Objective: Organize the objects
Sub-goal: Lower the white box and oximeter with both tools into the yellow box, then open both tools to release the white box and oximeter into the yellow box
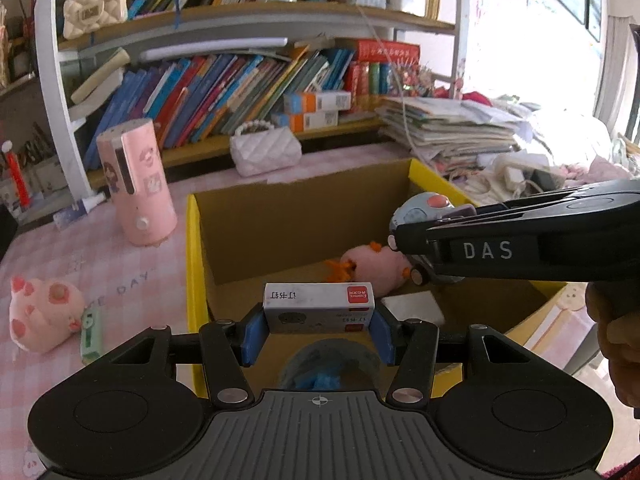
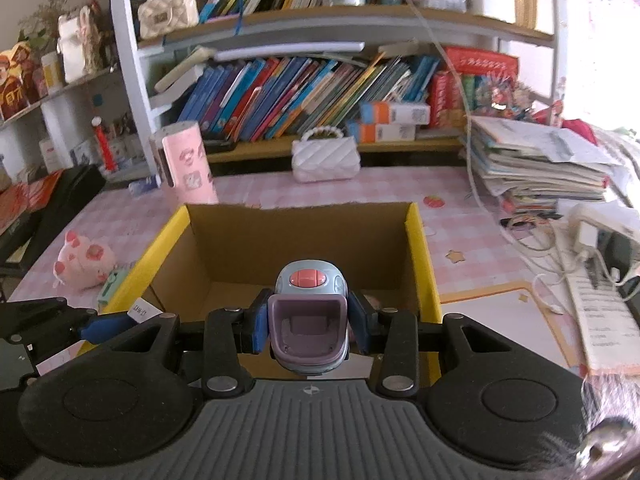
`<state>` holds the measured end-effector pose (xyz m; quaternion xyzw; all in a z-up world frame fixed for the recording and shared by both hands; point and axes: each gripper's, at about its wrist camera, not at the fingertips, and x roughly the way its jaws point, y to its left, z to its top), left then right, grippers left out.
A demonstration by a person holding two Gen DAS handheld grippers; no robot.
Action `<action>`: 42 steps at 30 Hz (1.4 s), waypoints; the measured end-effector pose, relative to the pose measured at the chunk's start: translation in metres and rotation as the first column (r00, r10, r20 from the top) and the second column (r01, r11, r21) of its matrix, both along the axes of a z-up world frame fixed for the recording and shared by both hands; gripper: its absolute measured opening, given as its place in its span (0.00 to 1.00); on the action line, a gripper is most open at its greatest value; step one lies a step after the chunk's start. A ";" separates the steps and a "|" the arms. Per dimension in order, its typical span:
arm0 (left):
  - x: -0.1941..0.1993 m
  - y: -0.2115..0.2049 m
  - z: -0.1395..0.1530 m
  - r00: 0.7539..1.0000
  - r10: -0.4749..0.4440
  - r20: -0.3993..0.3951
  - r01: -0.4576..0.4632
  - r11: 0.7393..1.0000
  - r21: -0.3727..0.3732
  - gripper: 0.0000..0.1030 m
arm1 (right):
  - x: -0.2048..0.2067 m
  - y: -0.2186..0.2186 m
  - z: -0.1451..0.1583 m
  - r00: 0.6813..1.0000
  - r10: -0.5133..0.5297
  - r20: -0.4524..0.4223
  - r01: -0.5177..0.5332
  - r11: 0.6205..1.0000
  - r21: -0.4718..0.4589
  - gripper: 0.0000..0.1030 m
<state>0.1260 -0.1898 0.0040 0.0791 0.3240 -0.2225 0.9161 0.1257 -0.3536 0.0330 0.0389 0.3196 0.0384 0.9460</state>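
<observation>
My left gripper [image 1: 319, 317] clamped a staple box [image 1: 319, 300], my right gripper [image 2: 308, 328] a toy [image 2: 307, 320], both above the carton [image 2: 420, 248]; I judged lowering before release best.

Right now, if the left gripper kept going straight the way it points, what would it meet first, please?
Probably the floor of the cardboard box, near the pink plush lying inside; depth is unclear.

The right gripper [image 1: 416, 240] hides part of the plush [image 1: 372, 264] in the box [image 1: 192, 240]. A round, blurred thing [image 1: 328, 368] sits under the staple box [image 1: 319, 307], unidentifiable.
</observation>
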 end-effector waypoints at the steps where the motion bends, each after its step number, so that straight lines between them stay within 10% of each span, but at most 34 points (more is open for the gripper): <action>1: 0.001 0.000 -0.001 1.000 0.007 -0.006 -0.007 1.000 0.001 0.51 | 0.004 0.001 -0.002 1.000 0.010 -0.009 -0.010 1.000 -0.001 0.36; 20: 0.003 -0.004 -0.011 1.000 0.009 -0.011 -0.009 0.999 0.036 0.52 | 0.047 0.014 -0.038 0.969 0.154 -0.192 -0.156 0.988 0.007 0.36; 42: -0.024 0.015 0.014 0.996 0.016 0.088 -0.011 0.999 -0.052 0.72 | 0.028 0.008 -0.016 0.993 0.059 -0.102 -0.057 0.998 0.021 0.42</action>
